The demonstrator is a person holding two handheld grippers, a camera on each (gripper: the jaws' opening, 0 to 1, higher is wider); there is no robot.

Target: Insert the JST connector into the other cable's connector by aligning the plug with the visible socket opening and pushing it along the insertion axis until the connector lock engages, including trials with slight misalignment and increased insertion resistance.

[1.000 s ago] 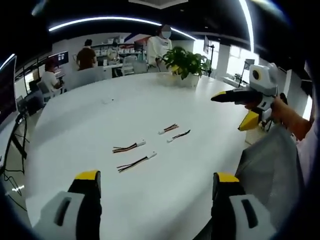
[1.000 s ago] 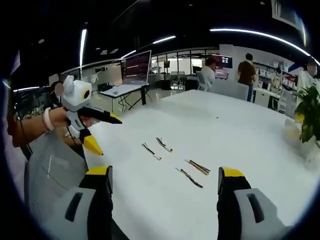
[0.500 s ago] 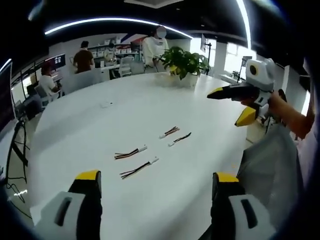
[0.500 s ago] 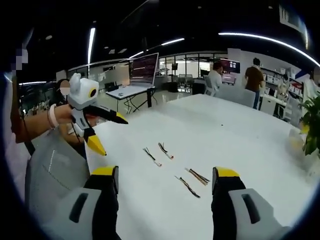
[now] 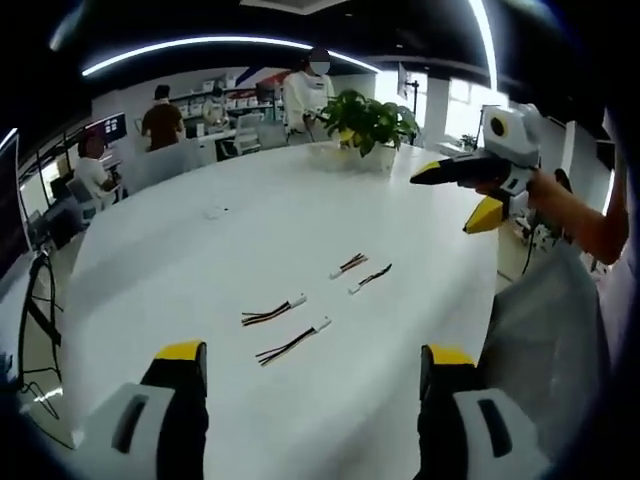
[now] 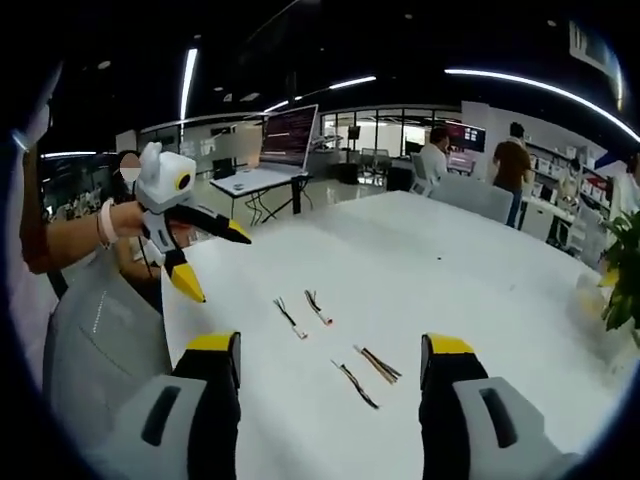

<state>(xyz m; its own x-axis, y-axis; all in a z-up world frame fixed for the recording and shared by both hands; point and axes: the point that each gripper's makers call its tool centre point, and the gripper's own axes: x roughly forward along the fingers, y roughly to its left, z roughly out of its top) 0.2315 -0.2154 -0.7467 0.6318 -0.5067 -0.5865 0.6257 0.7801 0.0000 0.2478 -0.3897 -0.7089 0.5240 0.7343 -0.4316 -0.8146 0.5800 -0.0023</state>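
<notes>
- Four short cable pieces lie on the white worktop (image 5: 250,240), each a thin bundle of coloured wires ending in a small pale connector housing.
- Ahead of the left gripper (image 5: 310,365), between its fingers in the left gripper view, lie the near pair (image 5: 287,320); the far pair (image 5: 360,272) lies beyond, closer to the right-hand finger.
- In the right gripper view, the right gripper (image 6: 330,350) has one pair just beyond the gap between its fingers, and the other pair further out, toward the left-hand finger.
- Both sets of fingers stand wide apart and hold nothing; each is well clear of the cables.
- The left gripper comes into the right gripper view from the left, its yellow-tipped fingers also spread.
- Judged by their look, these cables are very light and limp, so the wires will flop and twist if gripped mid-length.
- The housings look stiff but tiny and smooth, likely to slip or rotate under a loose pinch.
- Best hold seems across the flat sides of each housing, just behind the mating end, leaving the opening free; which piece carries plug or socket cannot be told.
</notes>
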